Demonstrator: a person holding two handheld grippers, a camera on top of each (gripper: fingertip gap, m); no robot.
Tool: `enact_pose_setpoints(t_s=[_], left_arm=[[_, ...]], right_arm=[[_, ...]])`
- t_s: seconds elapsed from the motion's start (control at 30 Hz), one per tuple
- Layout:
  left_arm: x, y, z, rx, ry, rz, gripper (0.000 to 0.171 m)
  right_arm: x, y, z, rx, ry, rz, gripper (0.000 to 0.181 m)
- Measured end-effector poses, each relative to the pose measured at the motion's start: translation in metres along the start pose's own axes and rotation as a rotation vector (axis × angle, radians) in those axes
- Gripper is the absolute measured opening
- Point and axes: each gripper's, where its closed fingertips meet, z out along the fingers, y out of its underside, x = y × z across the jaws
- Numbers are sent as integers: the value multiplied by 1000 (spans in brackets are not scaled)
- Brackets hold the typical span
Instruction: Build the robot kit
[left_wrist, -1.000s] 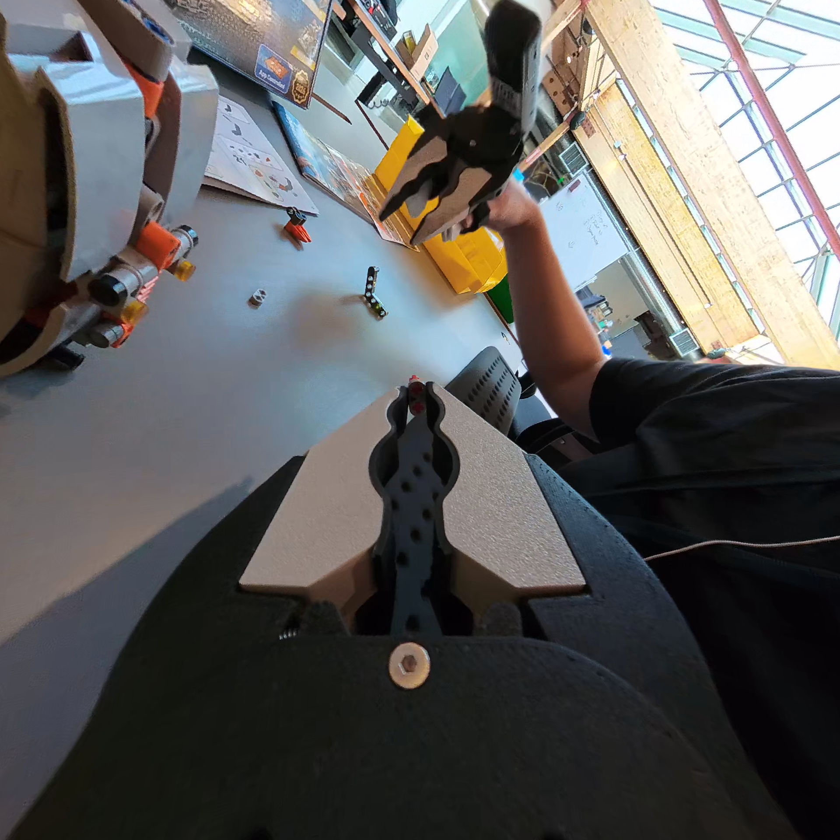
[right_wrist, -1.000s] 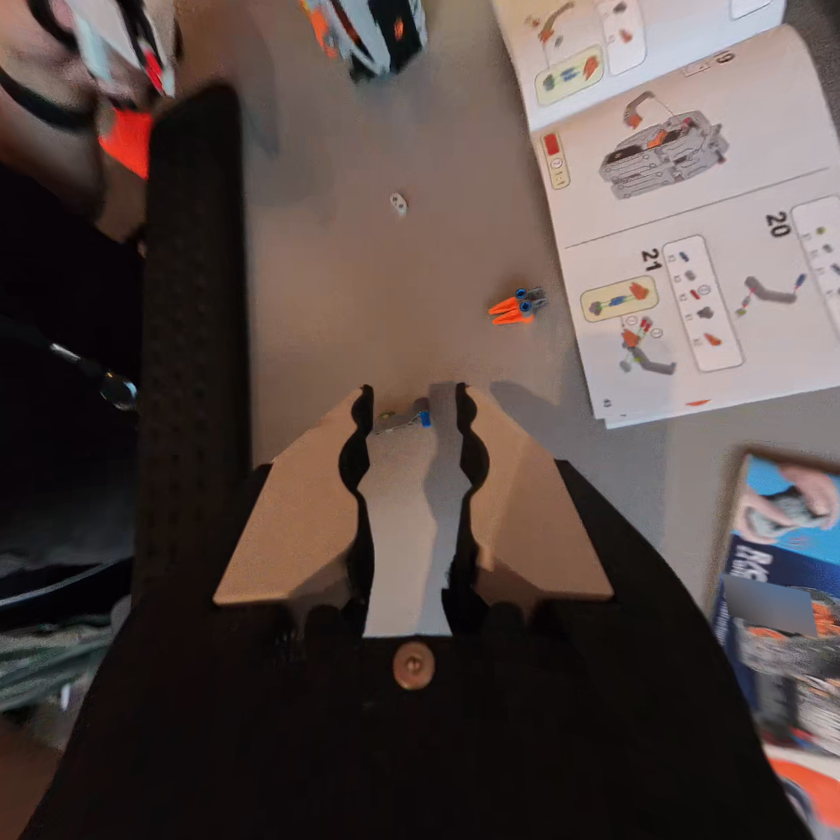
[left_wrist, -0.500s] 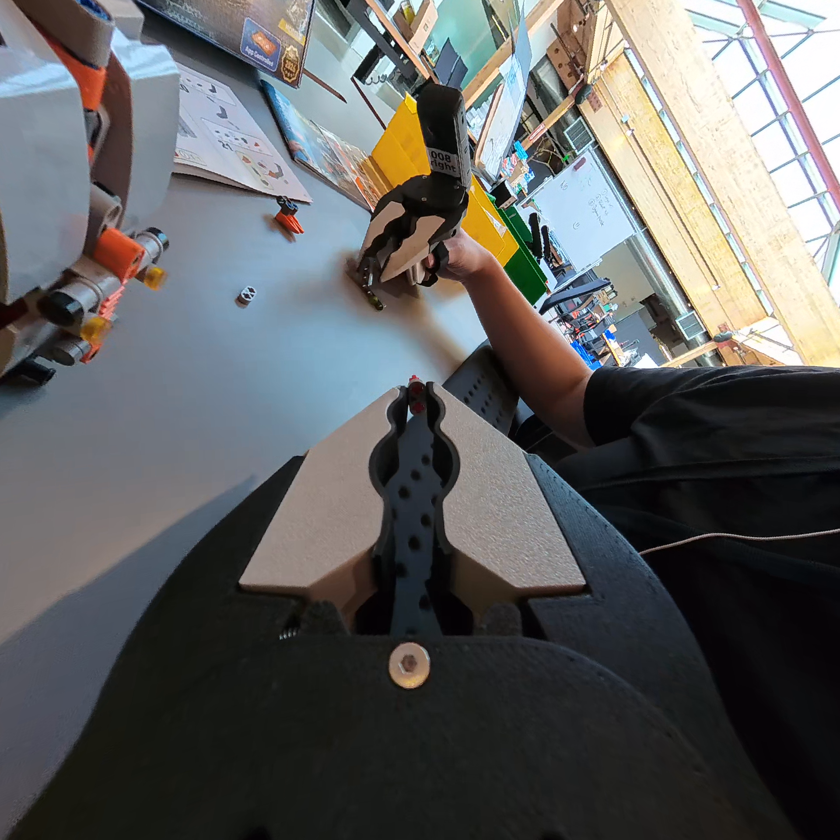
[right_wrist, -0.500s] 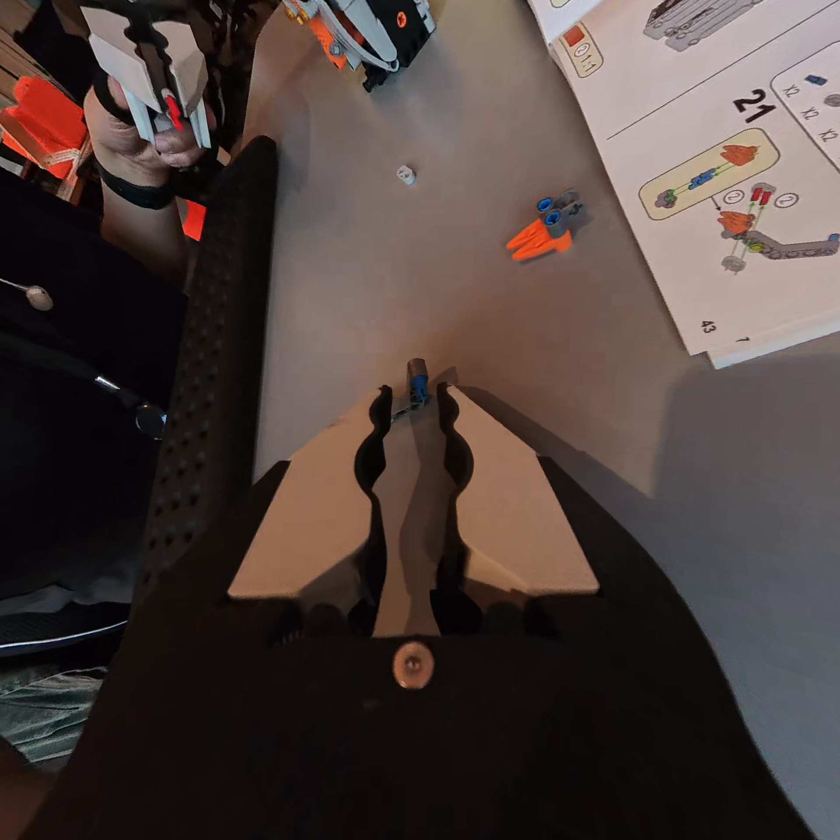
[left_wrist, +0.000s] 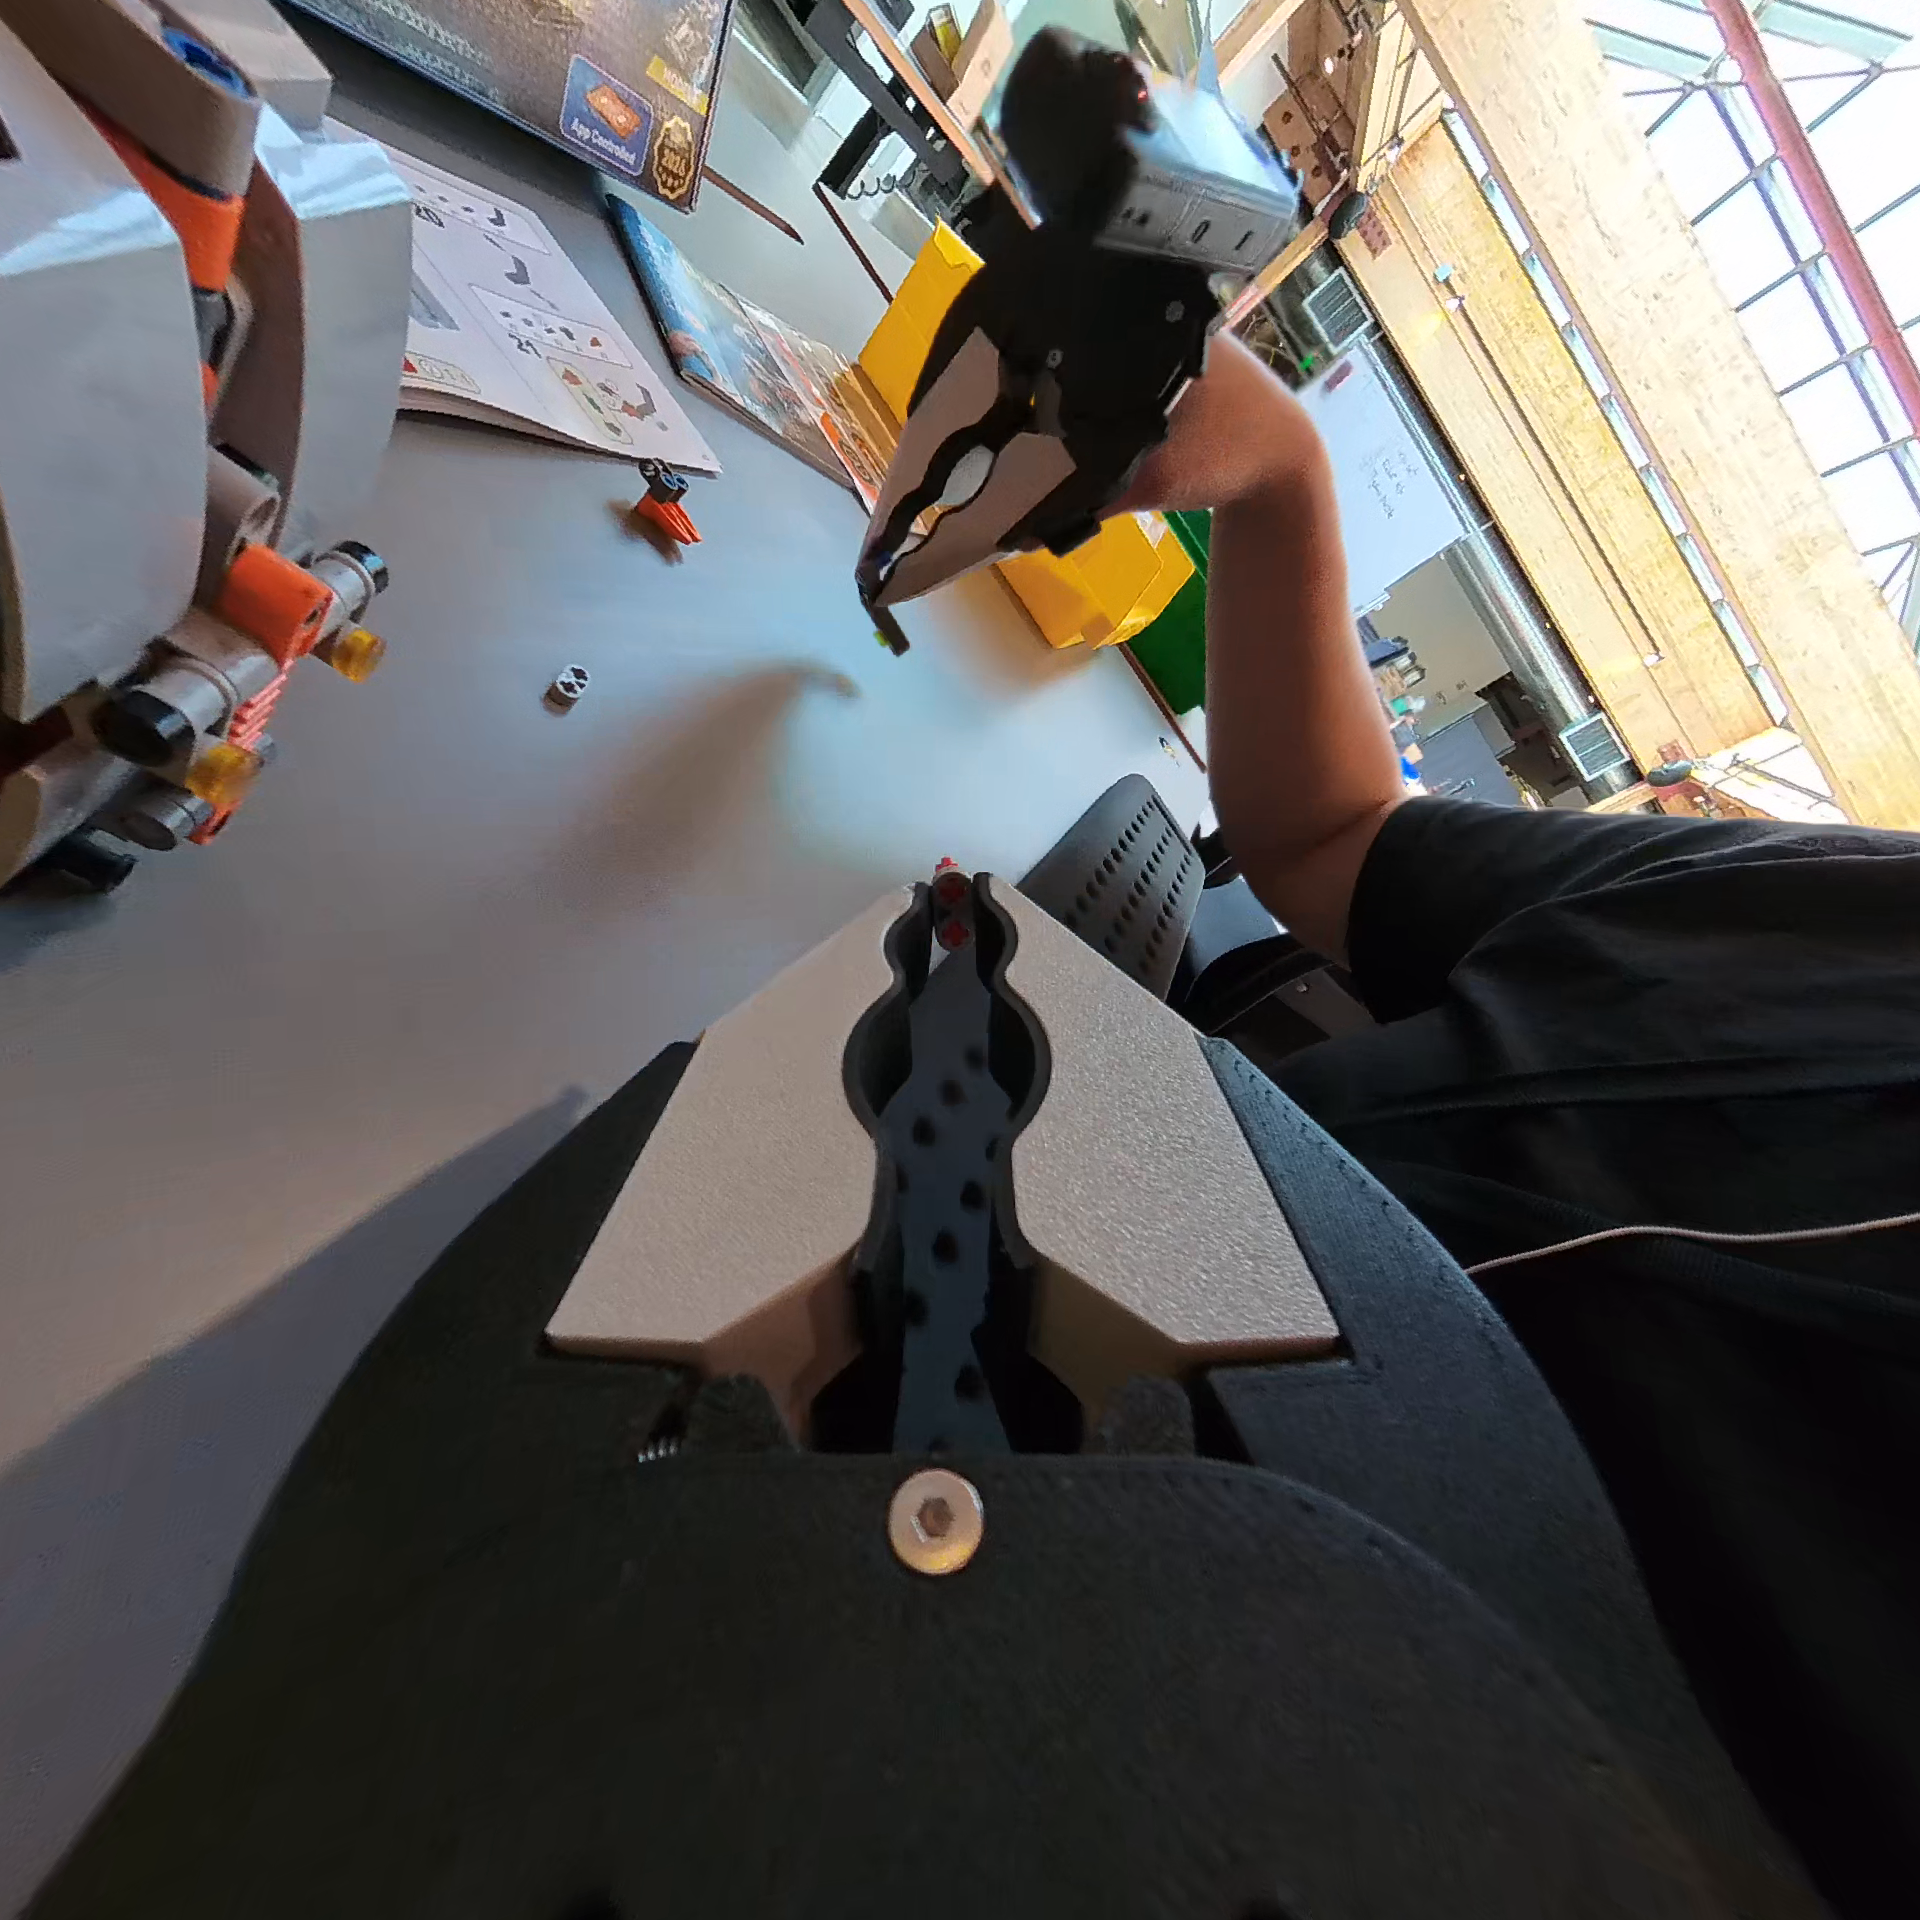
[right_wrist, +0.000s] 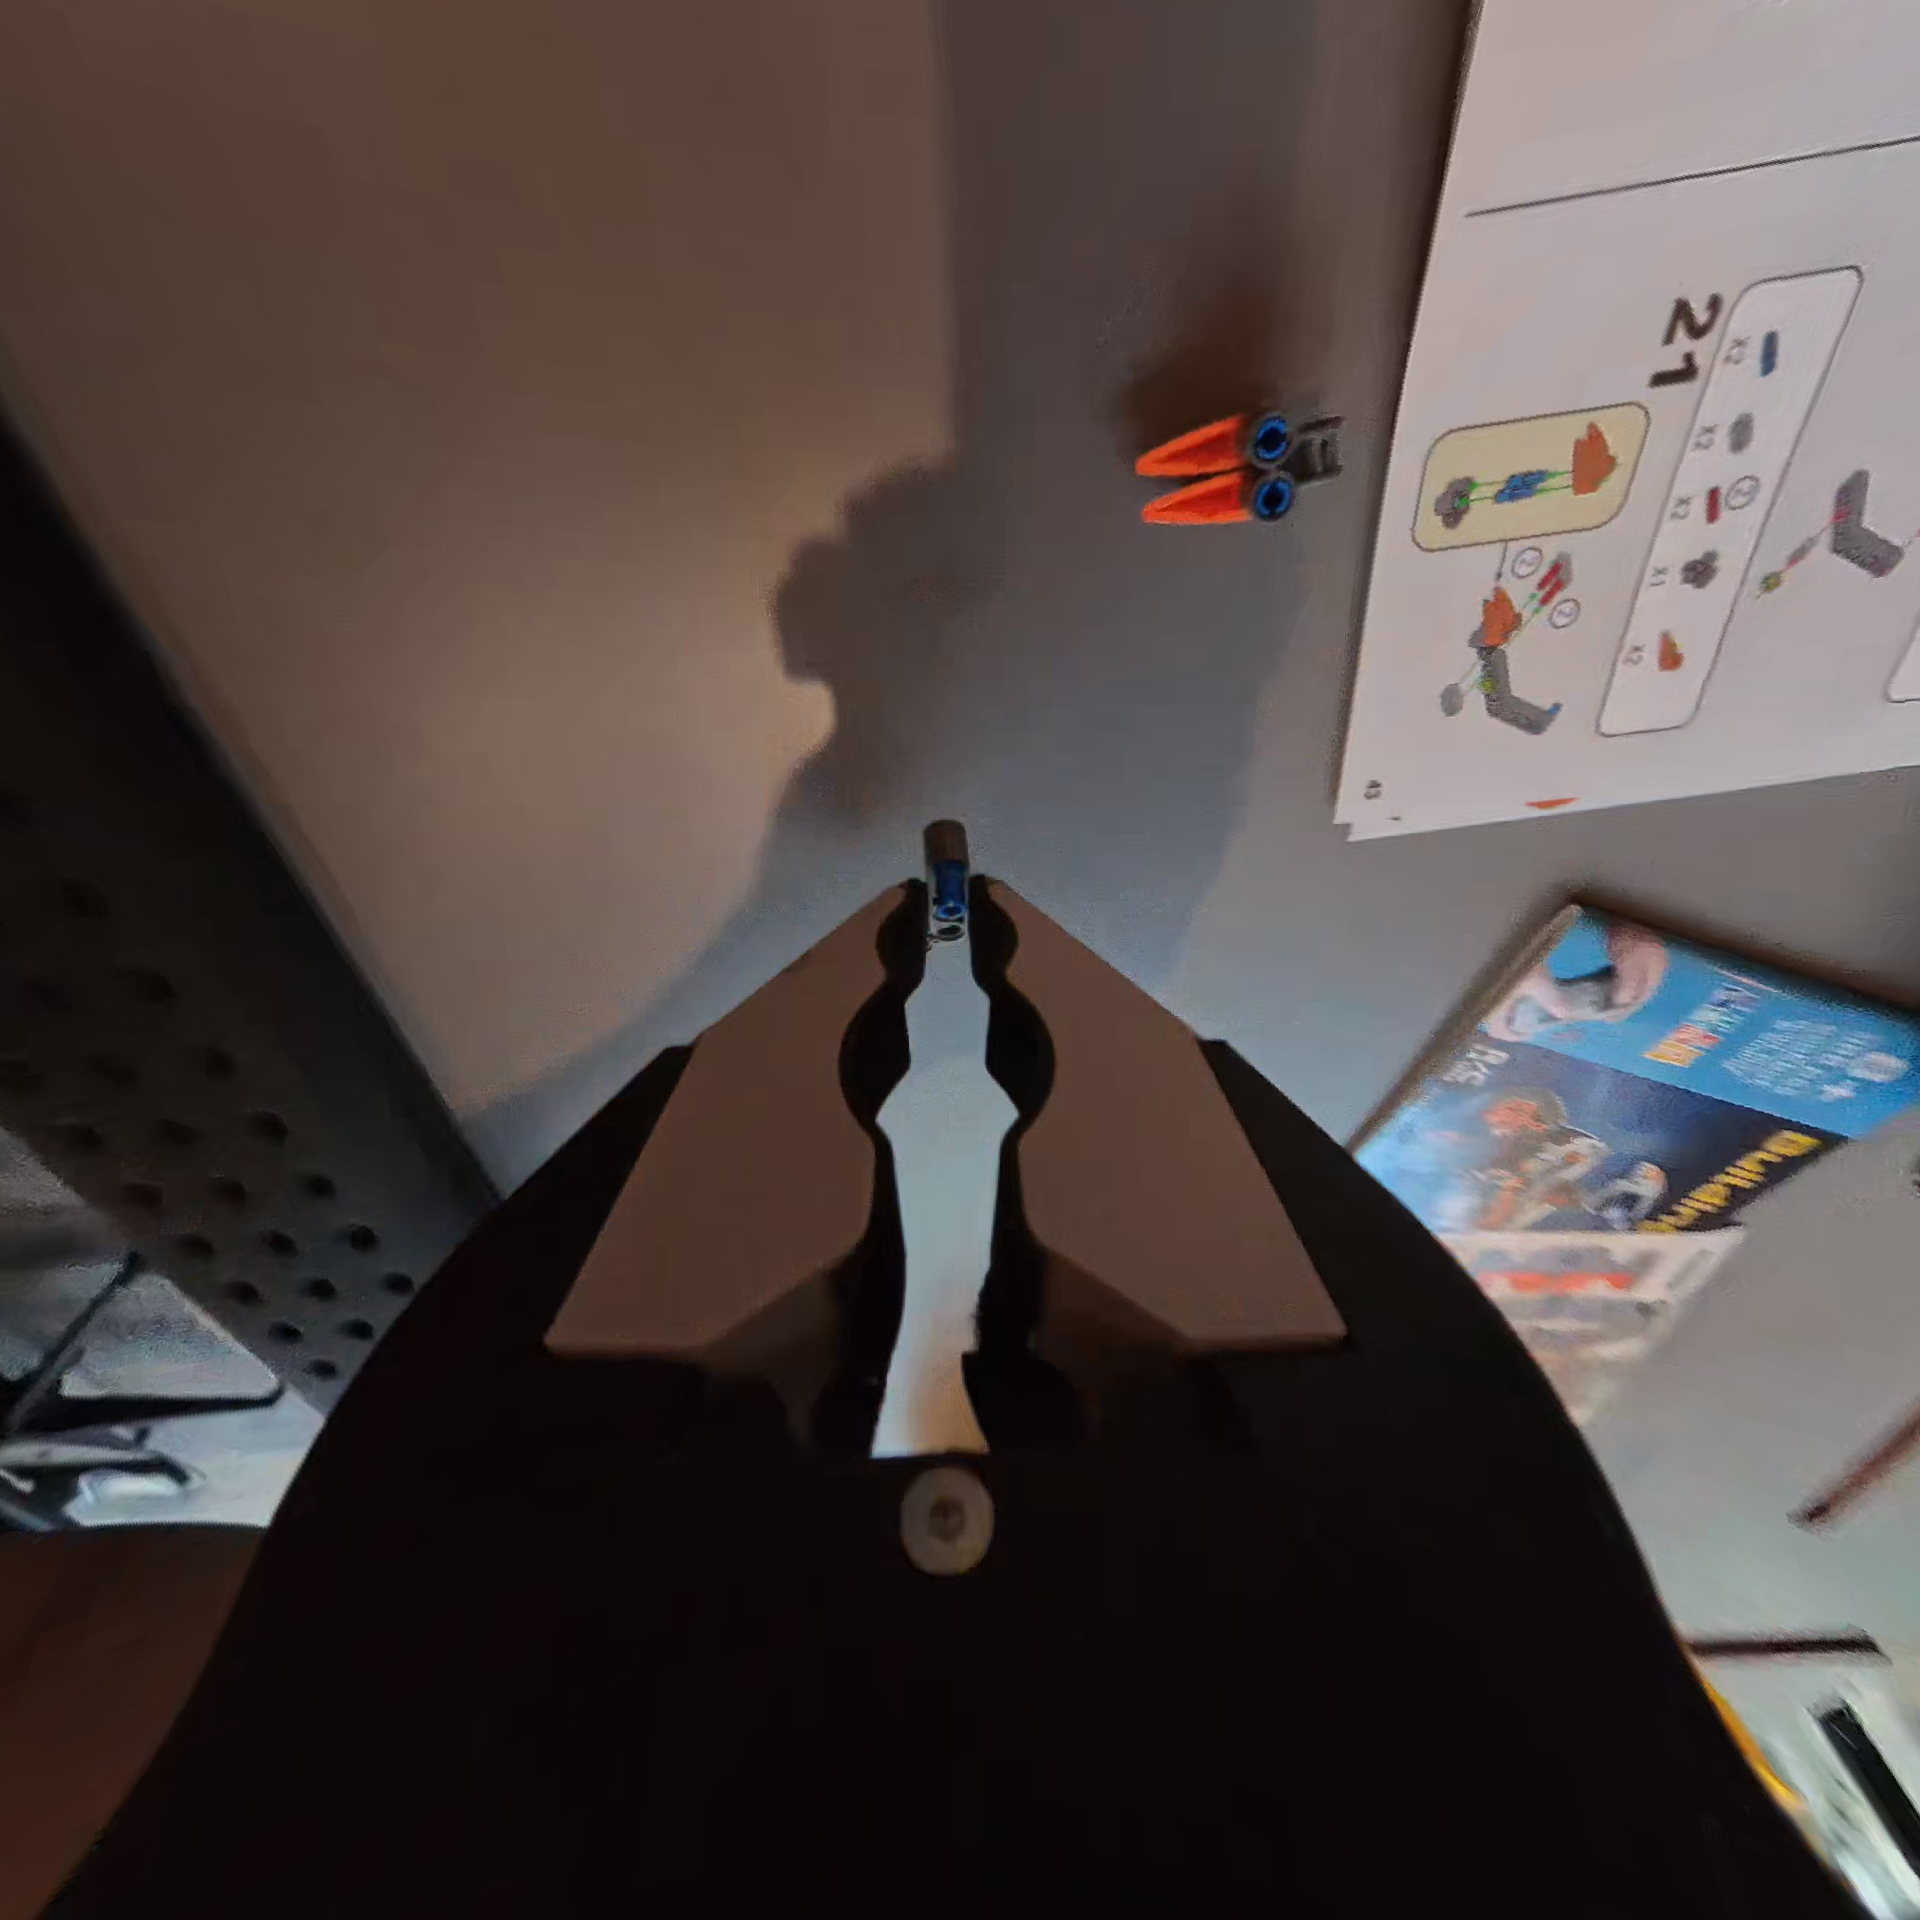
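Both of my tools are closed on small parts. My left tool pinches a tiny red piece at its tips; most of that piece is hidden between the fingers, so I cannot make out its shape. My right tool grips a thin dark beam with a blue pin. In the left wrist view the beam hangs off the tips above the grey worktop, blurred by motion. Open worktop lies below both tools, and a perforated black chair back sits at its near edge. Farther out lie a small grey bush and an orange-and-blue assembly, just beside the open instruction booklet, whose far pages run out of view. A grey and orange model is cut off at the left. Yellow bins stand past the far edge, contents unseen.
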Motion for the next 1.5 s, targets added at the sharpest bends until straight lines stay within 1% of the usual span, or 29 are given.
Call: enact_pose_setpoints(t_s=[0.1, 0.13, 0.17, 0.3, 0.37, 0.5, 0.53, 0.63, 0.7, 0.73, 0.8, 0.87, 0.93, 1.03, 1.23, 1.5], left_arm=[[2, 2, 0, 0, 3, 0, 6], [3, 3, 0, -2, 3, -1, 6], [4, 4, 0, -3, 2, 0, 6], [4, 6, -4, 4, -2, -4, 6], [3, 5, -5, 10, -3, -7, 6], [3, 6, -6, 16, 2, -11, 6], [3, 6, -6, 16, 3, -11, 6], [3, 6, -6, 16, 5, -10, 6], [3, 7, -6, 18, 5, -11, 6], [3, 7, -6, 18, 7, -14, 6], [2, 7, -5, 15, 11, -17, 6], [3, 6, -3, 12, 11, -13, 6], [4, 5, -2, 11, 12, -7, 6], [6, 6, -2, 5, 7, -3, 6], [4, 5, -4, 19, 1, -14, 5], [7, 7, 0, 2, 5, -6, 6]], right_arm=[[13, 7, 5, -208, 107, -43, 8], [17, 9, 8, -256, 132, -48, 8], [19, 9, 11, -284, 141, -52, 8], [16, 7, 19, -316, 121, -55, 8], [14, 7, 21, -312, 110, -52, 10], [9, 8, 20, -261, 63, -35, 22], [10, 9, 17, -224, 56, -17, 25], [15, 14, 4, -65, 31, 94, 25], [14, 11, 5, 45, -29, 177, 25], [11, 9, 9, 72, -73, 216, 24], [9, 14, 18, 51, -108, 280, 24], [12, 20, 23, 16, -93, 321, 24], [9, 19, 24, 18, -126, 366, 20], [13, 24, 24, -13, -119, 430, 18], [11, 25, 26, -33, -119, 441, 14], [10, 27, 22, -28, -100, 432, 14]])
